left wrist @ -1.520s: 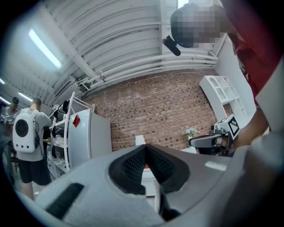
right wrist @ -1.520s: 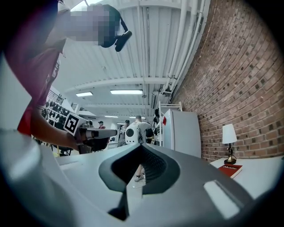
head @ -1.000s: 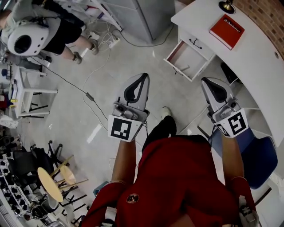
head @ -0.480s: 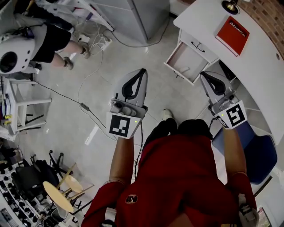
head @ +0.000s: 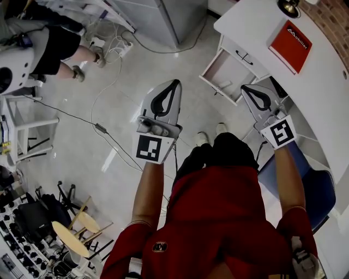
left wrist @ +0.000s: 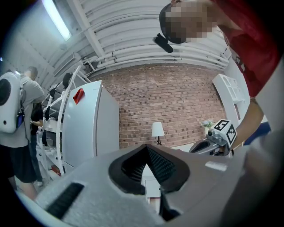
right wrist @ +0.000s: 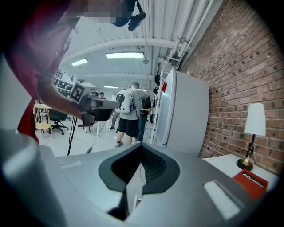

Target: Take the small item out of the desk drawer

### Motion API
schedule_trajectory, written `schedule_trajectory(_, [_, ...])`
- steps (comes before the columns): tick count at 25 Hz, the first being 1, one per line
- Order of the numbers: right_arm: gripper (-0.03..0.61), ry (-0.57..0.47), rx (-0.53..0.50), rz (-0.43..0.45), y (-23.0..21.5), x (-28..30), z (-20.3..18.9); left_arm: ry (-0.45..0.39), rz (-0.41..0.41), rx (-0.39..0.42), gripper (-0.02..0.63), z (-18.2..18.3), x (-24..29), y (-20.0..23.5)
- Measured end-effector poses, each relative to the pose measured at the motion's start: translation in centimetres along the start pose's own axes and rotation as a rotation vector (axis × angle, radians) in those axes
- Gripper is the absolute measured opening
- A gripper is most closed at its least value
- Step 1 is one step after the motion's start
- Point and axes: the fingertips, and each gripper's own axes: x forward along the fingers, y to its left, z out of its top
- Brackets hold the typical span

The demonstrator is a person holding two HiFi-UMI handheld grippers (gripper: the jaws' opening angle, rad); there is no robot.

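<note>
The white desk stands at the upper right with its drawer pulled open. A small pale item lies inside the drawer near the front corner. My right gripper is shut and empty, its tip just in front of the drawer's near corner. My left gripper hovers over the floor to the drawer's left, shut with nothing in it. The left gripper view shows its tips meeting, with the desk and brick wall ahead. In the right gripper view the tips are also together.
A red book and a lamp are on the desk. A blue chair stands under it at right. A grey cabinet is behind, cables cross the floor, and a person with a white backpack stands far left.
Both grippers have moved forward toward the desk. The right one now reaches the open drawer's near corner, and the left one came along beside it. Both stayed shut.
</note>
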Motion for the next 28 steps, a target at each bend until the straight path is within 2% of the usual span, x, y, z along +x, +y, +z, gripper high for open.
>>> schedule_trajectory(6, [0.012, 0.083, -0.058, 0.075, -1.7, 2.5, -4.6, 0.023, 0.032, -0.011, 0.005, -2.2, 2.5, 0.8])
schedule_trajectory(12, [0.012, 0.167, -0.053, 0.131, -2.8, 4.8, -9.4, 0.053, 0.032, -0.016, 0.005, -5.5, 5.0, 1.1])
schedule_trajectory(21, [0.012, 0.264, -0.066, 0.207, -3.5, 7.4, -18.6, 0.089, 0.019, -0.039, 0.005, -12.9, 8.9, 1.4])
schedule_trajectory(28, [0.012, 0.35, -0.145, 0.276, -2.9, 9.6, -26.5, 0.098, 0.007, -0.044, 0.005, -18.8, 9.6, 1.7])
